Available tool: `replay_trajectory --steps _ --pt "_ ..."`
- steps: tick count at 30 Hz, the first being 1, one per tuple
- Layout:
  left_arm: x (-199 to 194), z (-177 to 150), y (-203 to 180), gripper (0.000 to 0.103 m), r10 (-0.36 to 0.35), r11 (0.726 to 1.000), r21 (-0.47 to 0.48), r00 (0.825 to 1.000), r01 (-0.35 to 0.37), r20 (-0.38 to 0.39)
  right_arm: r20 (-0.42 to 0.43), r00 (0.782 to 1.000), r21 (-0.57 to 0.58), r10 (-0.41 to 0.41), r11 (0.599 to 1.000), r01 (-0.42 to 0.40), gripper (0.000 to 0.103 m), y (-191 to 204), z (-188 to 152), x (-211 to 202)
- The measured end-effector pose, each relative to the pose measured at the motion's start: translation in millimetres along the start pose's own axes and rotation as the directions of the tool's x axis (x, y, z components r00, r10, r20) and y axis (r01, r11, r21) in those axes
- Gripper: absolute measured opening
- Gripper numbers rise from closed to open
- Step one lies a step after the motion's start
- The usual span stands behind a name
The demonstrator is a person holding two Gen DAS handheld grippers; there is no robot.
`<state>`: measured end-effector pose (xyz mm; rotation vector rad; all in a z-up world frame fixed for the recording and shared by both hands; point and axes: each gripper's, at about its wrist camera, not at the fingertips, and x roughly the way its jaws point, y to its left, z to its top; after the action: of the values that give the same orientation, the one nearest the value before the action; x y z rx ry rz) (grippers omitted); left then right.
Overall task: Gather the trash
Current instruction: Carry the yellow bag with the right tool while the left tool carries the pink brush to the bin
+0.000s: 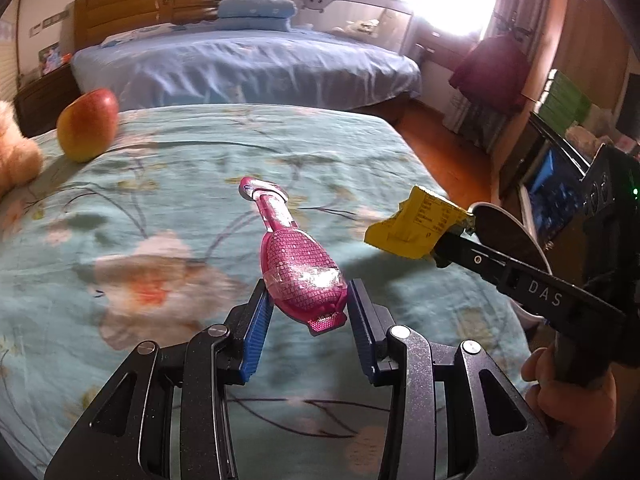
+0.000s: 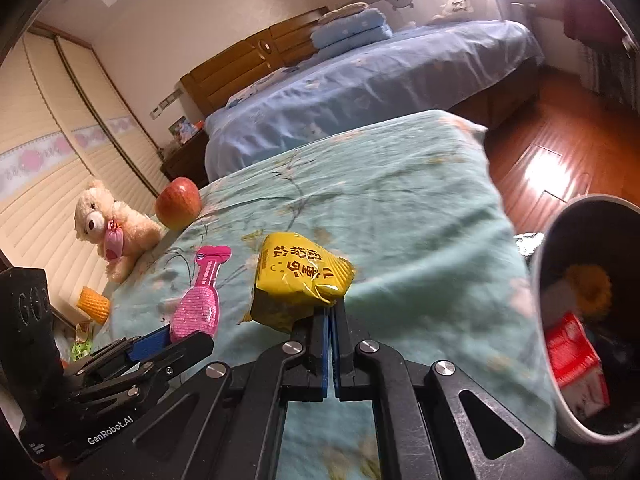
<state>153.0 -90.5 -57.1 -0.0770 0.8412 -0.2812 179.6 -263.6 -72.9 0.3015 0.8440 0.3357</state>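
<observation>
The pink wrapper (image 1: 298, 268), a glittery bottle-shaped packet, lies on the teal floral bedspread (image 1: 180, 208) with its wide end between the spread blue pads of the left gripper (image 1: 310, 304). Its narrow neck points away from the gripper toward the far edge of the bed. The left pad sits just beside the packet's edge, perhaps touching it; the right pad stands slightly apart, so the jaws are open around the packet, not clamped on it. In the right wrist view the same pink wrapper (image 2: 198, 300) lies just in front of the left gripper (image 2: 176, 340).

The right gripper (image 2: 330, 312) has its fingers pressed together on a corner of the yellow snack wrapper (image 2: 298, 280), which is lifted clear of the bedspread (image 2: 400, 200). In the left wrist view the right gripper (image 1: 452, 240) holds this yellow snack wrapper (image 1: 416, 228) above the bed's right side, well to the right of the pink one.

A dark trash bin (image 2: 560, 216) with a pale rim stands beside the bed at the right. Inside it lie a red-and-white packet (image 2: 576, 364) and a yellow crumpled piece (image 2: 590, 286).

Toward the far left of the bed an apple (image 2: 178, 202) rests next to a teddy bear (image 2: 112, 224).
</observation>
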Motion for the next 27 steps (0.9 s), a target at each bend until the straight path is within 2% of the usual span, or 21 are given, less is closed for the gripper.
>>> replay_trajectory --steps 14,27 --pt "-6 -6 -57 0.037 -0.057 0.994 0.096 0.998 0.056 0.003 0.065 0.996 0.089 -0.062 0.994 0.056 0.001 -42 -19 -49" --pt "-9 -13 -77 0.037 -0.073 0.989 0.126 0.997 0.074 -0.007 0.115 0.991 0.119 -0.074 0.991 0.06 0.001 -56 -28 -76"
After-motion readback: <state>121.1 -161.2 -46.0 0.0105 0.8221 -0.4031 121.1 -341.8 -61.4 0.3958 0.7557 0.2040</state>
